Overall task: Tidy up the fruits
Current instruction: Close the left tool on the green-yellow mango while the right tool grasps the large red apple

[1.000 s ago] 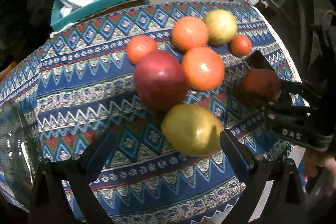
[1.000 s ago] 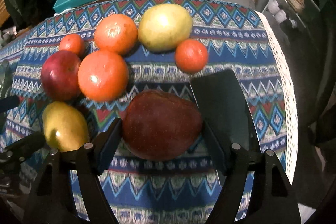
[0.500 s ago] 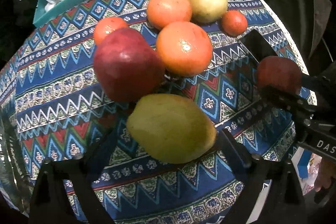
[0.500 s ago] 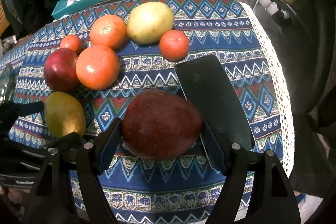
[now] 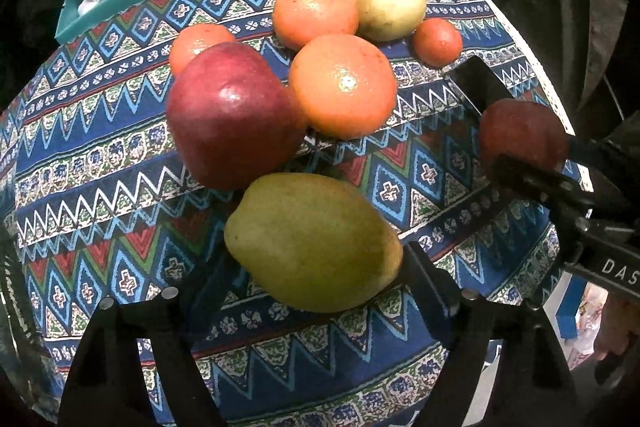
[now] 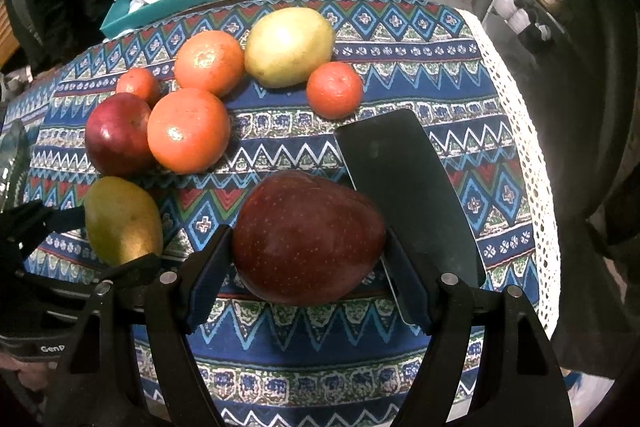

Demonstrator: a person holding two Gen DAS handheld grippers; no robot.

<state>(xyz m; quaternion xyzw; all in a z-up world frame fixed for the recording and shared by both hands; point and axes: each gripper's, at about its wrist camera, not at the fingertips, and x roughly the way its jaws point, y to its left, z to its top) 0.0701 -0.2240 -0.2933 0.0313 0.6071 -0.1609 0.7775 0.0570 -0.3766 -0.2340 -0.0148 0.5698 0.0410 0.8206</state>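
Observation:
My right gripper (image 6: 308, 267) is shut on a dark red apple (image 6: 308, 239) and holds it above the patterned cloth; the same apple (image 5: 522, 135) shows at the right of the left wrist view. My left gripper (image 5: 312, 287) has its jaws on both sides of a yellow-green mango (image 5: 312, 241), seemingly closed on it; the mango (image 6: 122, 221) also shows in the right wrist view. A second red apple (image 5: 232, 115), two large oranges (image 5: 344, 85) (image 5: 314, 11), two small oranges (image 5: 438, 41) (image 5: 200, 43) and a pale yellow mango (image 5: 388, 3) lie grouped on the cloth.
A black cleaver blade (image 6: 404, 183) lies flat on the tablecloth (image 6: 440, 67) right of the held apple. A teal box (image 6: 180, 3) with white bags stands beyond the table's far left edge. A glass bowl rim (image 6: 16, 147) shows at the left. Shelves stand at the right.
My left gripper has moved forward until the yellow-green mango sits between its jaws. My right gripper has lifted and drawn back with the dark red apple.

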